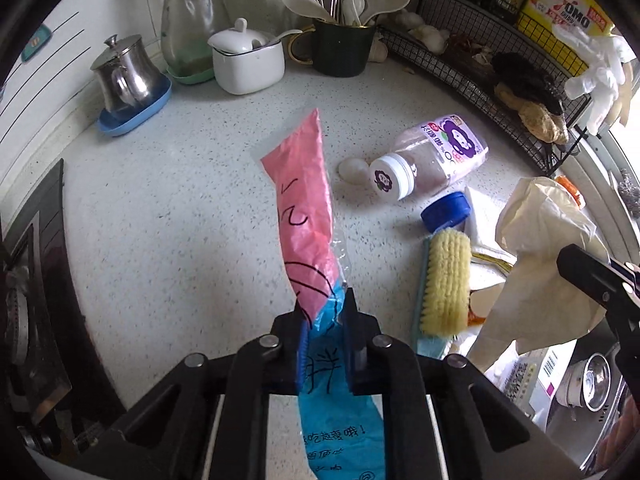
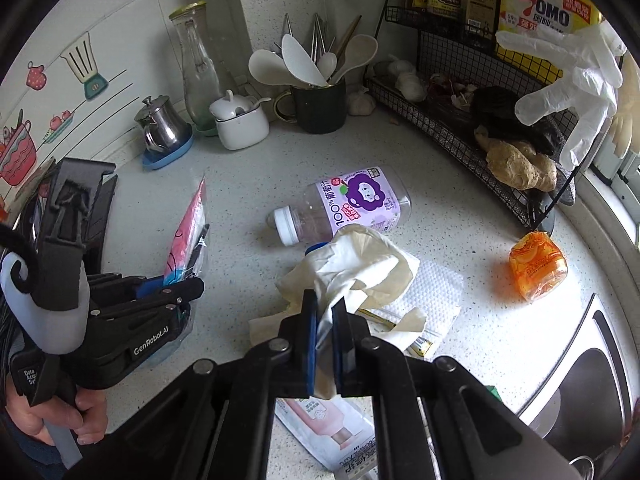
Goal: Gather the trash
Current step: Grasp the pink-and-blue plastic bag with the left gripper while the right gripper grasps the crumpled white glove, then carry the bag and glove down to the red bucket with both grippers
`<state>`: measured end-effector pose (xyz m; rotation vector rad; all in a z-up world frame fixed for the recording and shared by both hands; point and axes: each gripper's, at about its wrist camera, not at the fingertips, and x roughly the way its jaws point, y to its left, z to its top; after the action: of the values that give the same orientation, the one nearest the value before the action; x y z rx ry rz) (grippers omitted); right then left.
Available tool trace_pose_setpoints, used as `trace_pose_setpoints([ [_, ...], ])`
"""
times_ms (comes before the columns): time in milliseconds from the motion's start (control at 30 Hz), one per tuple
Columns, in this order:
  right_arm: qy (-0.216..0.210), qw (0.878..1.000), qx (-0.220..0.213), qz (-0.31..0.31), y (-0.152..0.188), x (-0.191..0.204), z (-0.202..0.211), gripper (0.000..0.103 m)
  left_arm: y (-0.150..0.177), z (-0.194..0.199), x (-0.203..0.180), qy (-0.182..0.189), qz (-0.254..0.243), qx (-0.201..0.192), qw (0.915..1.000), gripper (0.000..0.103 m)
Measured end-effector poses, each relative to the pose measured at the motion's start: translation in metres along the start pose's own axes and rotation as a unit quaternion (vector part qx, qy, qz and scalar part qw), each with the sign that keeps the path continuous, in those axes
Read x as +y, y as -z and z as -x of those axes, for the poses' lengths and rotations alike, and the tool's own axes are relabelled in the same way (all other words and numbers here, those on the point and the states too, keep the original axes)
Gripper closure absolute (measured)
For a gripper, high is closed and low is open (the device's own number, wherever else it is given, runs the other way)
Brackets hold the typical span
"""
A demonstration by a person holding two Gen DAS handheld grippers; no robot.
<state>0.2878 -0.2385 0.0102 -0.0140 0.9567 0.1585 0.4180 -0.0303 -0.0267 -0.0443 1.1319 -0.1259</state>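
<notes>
Left gripper (image 1: 324,304) clamped on pink-and-blue wrapper (image 1: 304,196), pinched near the blue end, pink end sticking up clear of the countertop (image 1: 180,208). Likely lifted for carrying off as trash. Right gripper (image 2: 323,316) shut on cream plastic bag (image 2: 352,264), held bunched above the white paper towel (image 2: 436,292), probably serving as the collection bag. Still lying loose: grape juice bottle (image 2: 348,208) on its side just beyond the bag, orange packet (image 2: 538,266) far right near the wire rack (image 2: 460,120). Yellow scrub brush (image 1: 444,280) right of wrapper. Utensil mug (image 2: 318,106) and steel pot (image 2: 162,126) at far wall, not trash.
</notes>
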Motion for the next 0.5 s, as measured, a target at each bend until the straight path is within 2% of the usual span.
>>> trace_pose_setpoints([
  [233,-0.006,0.999,-0.026,0.020,0.027,0.033,0.048,0.097,0.054,0.056,0.010,0.001,0.003,-0.019,0.9998,0.091],
  [500,-0.019,0.999,-0.032,0.032,0.082,0.072,0.096,0.097,0.132,0.111,0.023,0.003,0.022,-0.031,0.9993,0.091],
])
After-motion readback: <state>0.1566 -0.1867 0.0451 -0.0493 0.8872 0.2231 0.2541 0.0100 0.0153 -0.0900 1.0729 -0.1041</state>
